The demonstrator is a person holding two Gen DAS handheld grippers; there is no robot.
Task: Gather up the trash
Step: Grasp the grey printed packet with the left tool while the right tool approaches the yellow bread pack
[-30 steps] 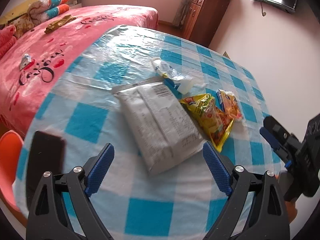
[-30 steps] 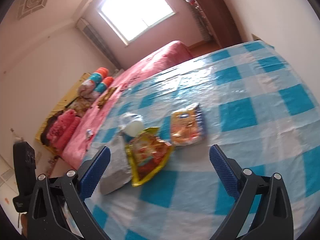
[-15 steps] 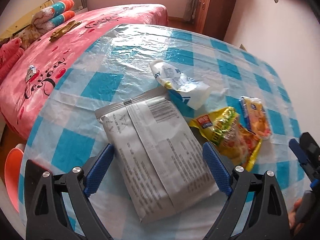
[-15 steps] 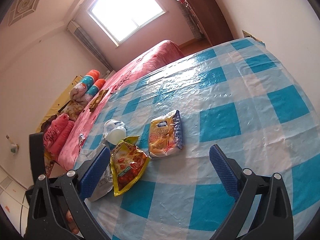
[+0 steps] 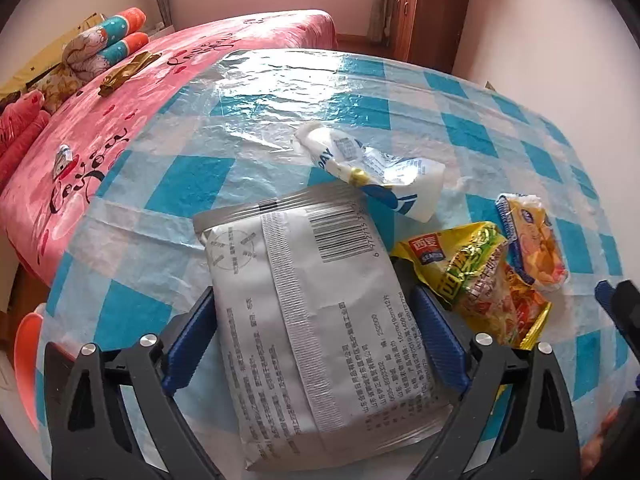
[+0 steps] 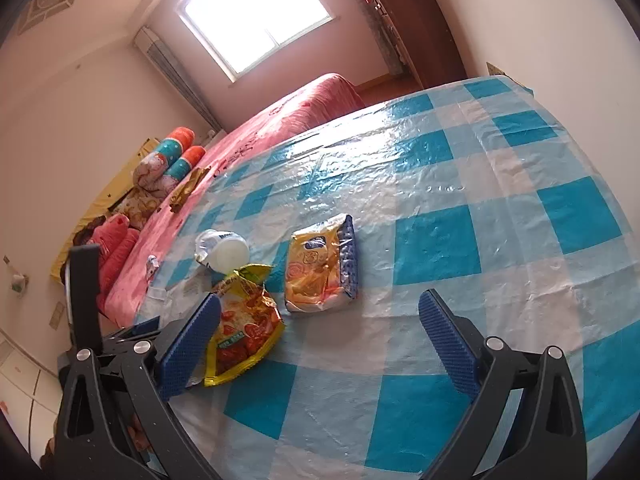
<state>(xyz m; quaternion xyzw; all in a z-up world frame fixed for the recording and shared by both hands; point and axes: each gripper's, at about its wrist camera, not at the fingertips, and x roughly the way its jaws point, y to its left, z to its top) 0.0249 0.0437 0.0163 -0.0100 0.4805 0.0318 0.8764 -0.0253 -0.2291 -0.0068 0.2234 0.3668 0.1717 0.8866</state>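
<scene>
My left fingers (image 5: 314,334) stand wide, straddling the grey packet (image 5: 316,320) on the table (image 5: 180,184), positioned to close on it. My right fingers (image 6: 320,344) hover wide, empty.

left wrist cam sits right behind the left gripper (image 5: 314,338), tilted steeply down and very close over the grey packet (image 5: 316,320) on the checkered tablecloth (image 5: 180,184). right wrist cam rides the right gripper (image 6: 320,344), aimed shallower across the table toward the window (image 6: 256,12), further back. both catch the yellow snack bag (image 5: 484,280) (image 6: 244,320), the orange wrapper (image 5: 534,240) (image 6: 320,264) and the pink bed (image 5: 96,112) (image 6: 280,128)
</scene>
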